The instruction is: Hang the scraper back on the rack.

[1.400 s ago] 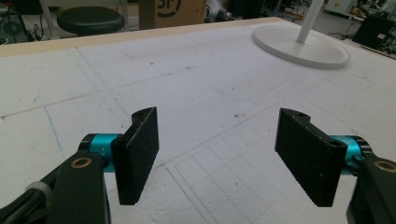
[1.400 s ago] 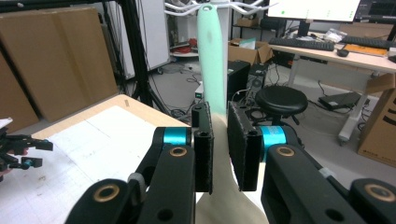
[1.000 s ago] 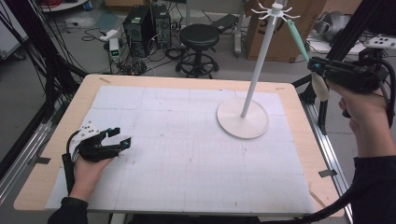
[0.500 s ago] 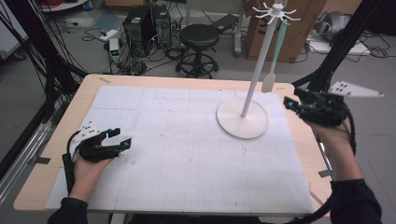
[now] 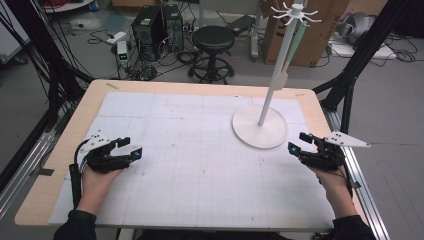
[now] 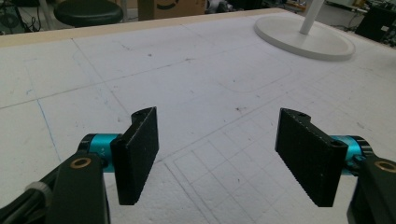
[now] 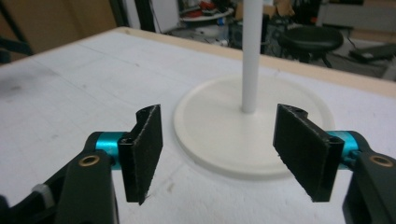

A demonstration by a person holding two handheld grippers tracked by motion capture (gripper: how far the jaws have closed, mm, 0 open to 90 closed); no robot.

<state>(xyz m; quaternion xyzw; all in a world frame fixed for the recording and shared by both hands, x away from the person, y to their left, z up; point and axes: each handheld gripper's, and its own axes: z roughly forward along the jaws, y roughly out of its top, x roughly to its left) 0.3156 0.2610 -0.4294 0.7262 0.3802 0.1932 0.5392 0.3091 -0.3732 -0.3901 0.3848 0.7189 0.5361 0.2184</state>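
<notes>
On the table (image 5: 60, 165) stands one white stand (image 5: 260, 131), a round base with a single upright pole topped by a ring of small hooks; one pale green spatula (image 5: 291, 46) hangs from a hook, dangling beside the pole. Two grippers rest low over the surface. The left gripper (image 5: 131, 151) sits near the table's left edge, well apart from the stand, jaws apart with nothing between them. The right gripper (image 5: 299, 142) lies just beside the stand's base at the right edge; its jaws have just been opening and stand wide, empty, the base and pole seen between them in the right gripper view. The surface is one white gridded mat (image 5: 200, 170) over a pale wooden top. Behind the table: grey floor, one black stool (image 5: 213, 40), two computer towers (image 5: 159, 22), tangled cables, cardboard boxes (image 5: 300, 35)
</notes>
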